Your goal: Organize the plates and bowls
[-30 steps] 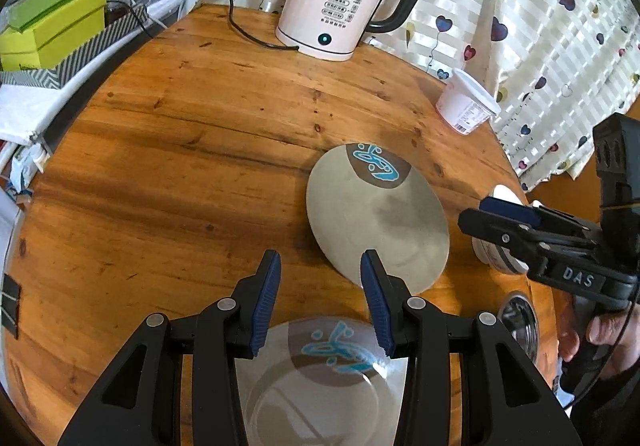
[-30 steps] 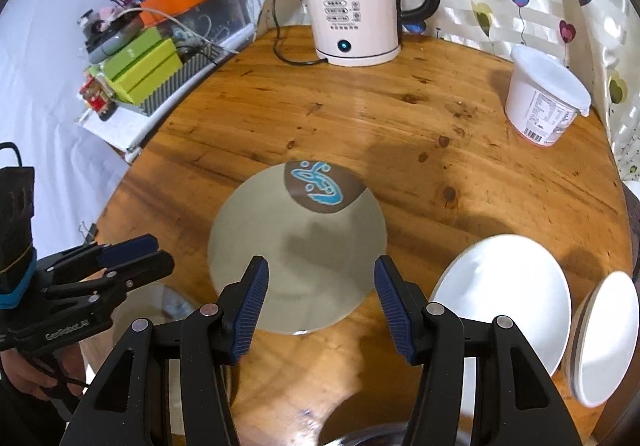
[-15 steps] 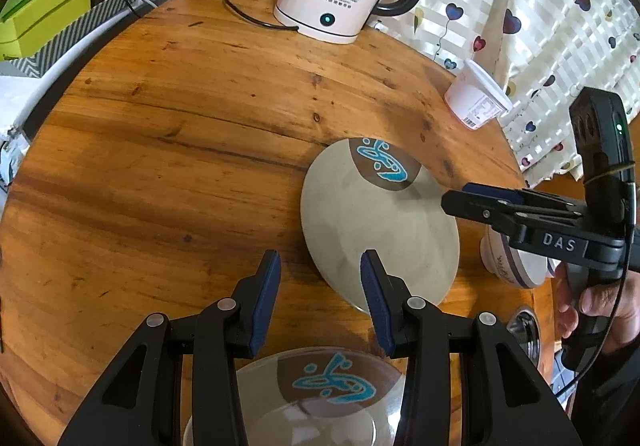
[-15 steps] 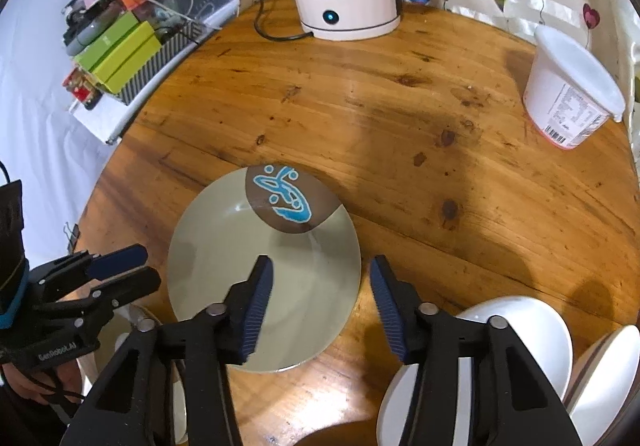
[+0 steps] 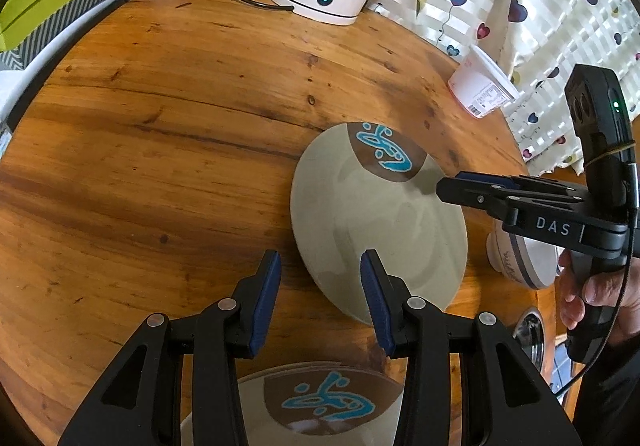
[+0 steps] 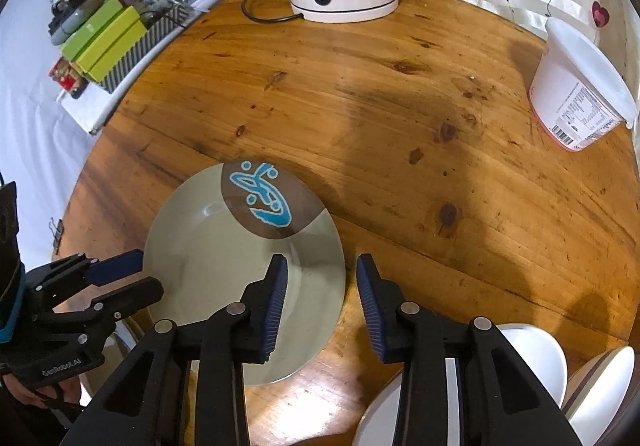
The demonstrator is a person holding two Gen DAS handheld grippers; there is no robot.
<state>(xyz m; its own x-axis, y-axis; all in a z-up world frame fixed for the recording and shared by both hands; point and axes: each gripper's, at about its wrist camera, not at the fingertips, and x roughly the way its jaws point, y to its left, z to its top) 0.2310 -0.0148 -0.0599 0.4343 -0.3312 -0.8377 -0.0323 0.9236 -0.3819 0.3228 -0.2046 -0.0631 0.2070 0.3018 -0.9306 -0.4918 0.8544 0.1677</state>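
Tongs [image 6: 322, 266] over round wooden table [image 6: 400, 117]

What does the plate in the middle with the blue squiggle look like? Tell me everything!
The plate is round, shallow and pale grey-green, glossy like glazed ceramic. At its far rim sits a brown patch with a bright blue squiggle outlined in white. It lies flat on the wooden table, right way up and empty. The right gripper hangs open over its right edge, one finger above the plate, one past the rim. The left gripper is open at its other edge. Neither clamps it.
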